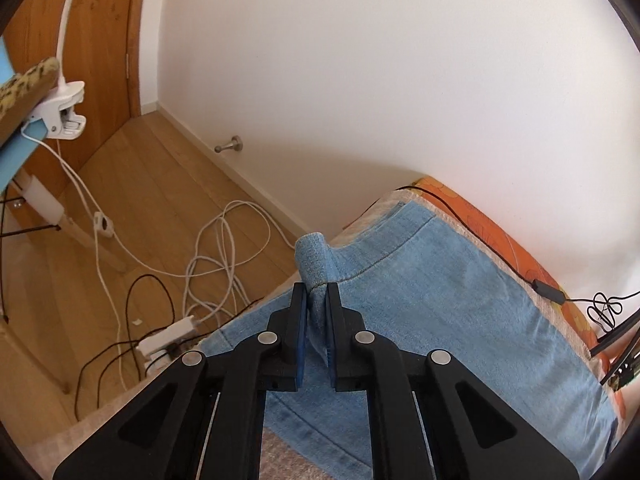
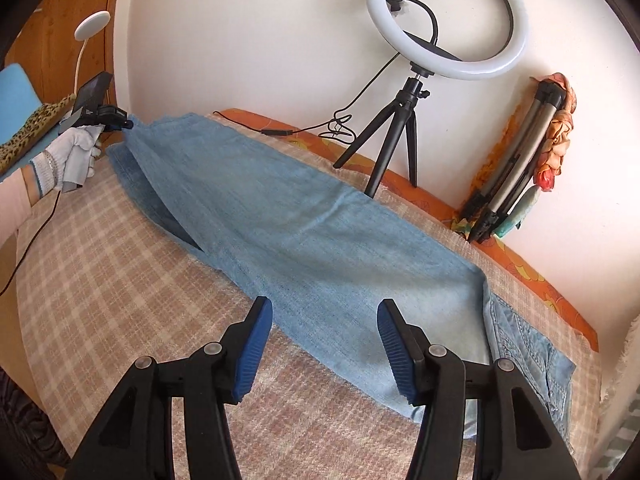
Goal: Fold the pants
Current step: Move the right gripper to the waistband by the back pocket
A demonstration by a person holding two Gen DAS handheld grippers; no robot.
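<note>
Two tongs: left tongs (image 1: pixel 316 296) pinching pants (image 2: pixel 304 232) hem, 12 o'clock; right tongs (image 2: pixel 325 320) wide apart, empty. Risk: hem slipping from shallow pinch.

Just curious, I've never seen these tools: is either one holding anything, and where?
The left gripper pinches the jeans at a leg's hem end. The right gripper is open, holding nothing.

Left wrist camera is sitting close over the pants (image 1: pixel 420 300), looking along them toward the wall. Right wrist camera is hanging farther back, facing the ring light (image 2: pixel 448 20). Both are catching the pants.
</note>
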